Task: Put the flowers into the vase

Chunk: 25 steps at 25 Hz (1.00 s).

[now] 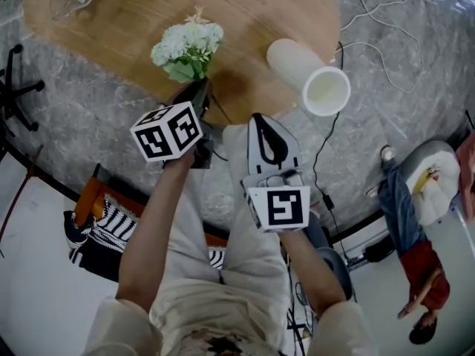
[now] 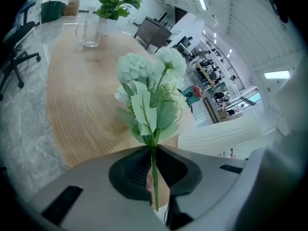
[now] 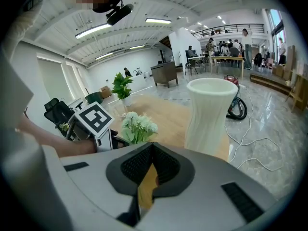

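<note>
Left gripper view shows our left gripper [image 2: 154, 154] pinching the flowers [image 2: 151, 81] by the stem, jaws nearly together, blooms above them over the table [image 2: 77, 105]. Our right gripper [image 3: 151, 150] is closed and empty, facing the vase [image 3: 207, 114].

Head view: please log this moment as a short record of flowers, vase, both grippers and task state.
flowers: white bunch, over the table, stem between the left gripper's jaws
vase: white, upright on the table, right of the flowers, nothing in it
left gripper: jaws shut on the flowers' stem
right gripper: jaws shut, nothing held, near the vase
mug: glass, far left on the table
task state: flowers not yet in vase
</note>
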{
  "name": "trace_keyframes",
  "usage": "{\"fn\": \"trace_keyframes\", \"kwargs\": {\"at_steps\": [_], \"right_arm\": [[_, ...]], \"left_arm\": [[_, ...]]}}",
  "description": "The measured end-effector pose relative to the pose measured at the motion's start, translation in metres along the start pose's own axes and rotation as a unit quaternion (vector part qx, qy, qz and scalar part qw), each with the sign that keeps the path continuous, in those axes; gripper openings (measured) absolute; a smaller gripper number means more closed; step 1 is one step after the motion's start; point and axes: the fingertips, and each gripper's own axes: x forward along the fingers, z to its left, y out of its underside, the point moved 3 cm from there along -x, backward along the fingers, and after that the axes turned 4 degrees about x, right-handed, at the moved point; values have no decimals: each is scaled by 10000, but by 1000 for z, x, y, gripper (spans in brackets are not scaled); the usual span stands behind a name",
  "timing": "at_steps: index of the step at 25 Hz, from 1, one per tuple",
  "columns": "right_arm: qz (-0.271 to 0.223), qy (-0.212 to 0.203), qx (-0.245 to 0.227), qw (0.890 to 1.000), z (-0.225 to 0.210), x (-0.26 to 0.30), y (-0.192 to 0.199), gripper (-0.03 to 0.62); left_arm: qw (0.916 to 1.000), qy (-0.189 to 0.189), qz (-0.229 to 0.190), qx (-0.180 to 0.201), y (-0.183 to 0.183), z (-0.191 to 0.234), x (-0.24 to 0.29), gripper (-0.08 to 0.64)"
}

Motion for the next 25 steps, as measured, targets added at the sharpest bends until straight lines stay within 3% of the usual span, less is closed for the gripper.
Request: {"fn": "trace_keyframes", "kwargs": {"at_steps": [11, 18, 25], "right_arm": [[-156, -39, 21, 9999, 3, -16, -9, 6], [-262, 7, 14, 9997, 0, -30, -14, 6], [-381, 6, 111, 9992, -24, -35, -14, 6]], "left_arm": [[9976, 86, -455, 519, -22, -25, -37, 38], [9913, 341, -875, 923, -41, -45, -57, 38], [9858, 470, -1002, 1264, -56, -69, -48, 38]]}}
